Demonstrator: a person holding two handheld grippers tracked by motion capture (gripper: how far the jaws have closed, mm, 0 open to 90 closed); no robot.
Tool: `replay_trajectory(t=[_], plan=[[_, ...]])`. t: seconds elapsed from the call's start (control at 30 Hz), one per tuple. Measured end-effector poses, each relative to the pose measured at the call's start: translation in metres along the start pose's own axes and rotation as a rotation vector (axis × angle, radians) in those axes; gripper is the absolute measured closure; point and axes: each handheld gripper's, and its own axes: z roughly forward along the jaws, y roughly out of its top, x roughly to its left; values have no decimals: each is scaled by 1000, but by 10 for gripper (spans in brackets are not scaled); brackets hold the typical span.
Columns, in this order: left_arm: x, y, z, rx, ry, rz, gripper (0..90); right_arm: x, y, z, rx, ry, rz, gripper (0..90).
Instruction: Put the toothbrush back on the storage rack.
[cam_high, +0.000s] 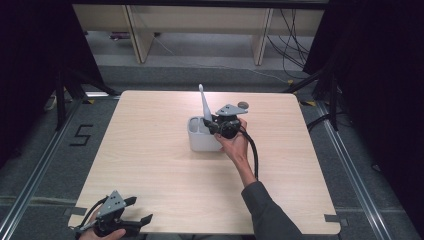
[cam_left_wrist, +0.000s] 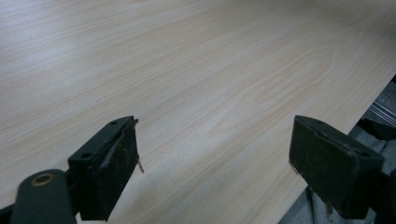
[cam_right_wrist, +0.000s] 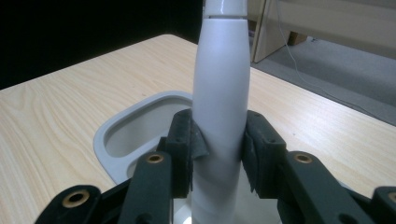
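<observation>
right tongs (cam_right_wrist: 218, 149) clamp smooth white tapered toothbrush handle (cam_right_wrist: 219, 93) upright in grey rounded plastic holder (cam_right_wrist: 109, 140); left tongs (cam_left_wrist: 215, 163) open over wood-grain table (cam_left_wrist: 187, 70).

Right gripper (cam_high: 212, 125) held out over the middle of the table by the right hand (cam_high: 235, 145), forearm stretched forward in a dark sleeve (cam_high: 270, 212), cable looping back along the wrist. Jaws pressed tight against both sides of a white handle (cam_right_wrist: 219, 102), pads (cam_right_wrist: 187, 144) squeezed onto it. Left gripper (cam_high: 141, 211) low at the near left corner, gripped by the left hand (cam_high: 107, 234), jaws spread wide with nothing between them, pointing right along the edge.
</observation>
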Motion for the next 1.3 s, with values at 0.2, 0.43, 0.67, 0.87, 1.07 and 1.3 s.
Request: replay_trajectory(t=[0.2, 0.43, 0.67, 0.87, 1.07, 1.3], plan=[[0, 0, 0, 1, 4, 1, 149, 1, 0, -1, 22, 4, -1, 664], [0, 0, 0, 0, 1, 1, 149, 2, -1, 2, 30, 5, -1, 664], [0, 0, 0, -3, -2, 1, 149, 3, -1, 3, 50, 3, -19, 664], [0, 0, 0, -3, -2, 2, 149, 4, 0, 3, 58, 4, -8, 664], [0, 0, 0, -3, -2, 1, 149, 4, 3, 0, 43, 10, 3, 656], [0, 0, 0, -3, -2, 1, 149, 4, 7, -3, 31, 11, -16, 546]])
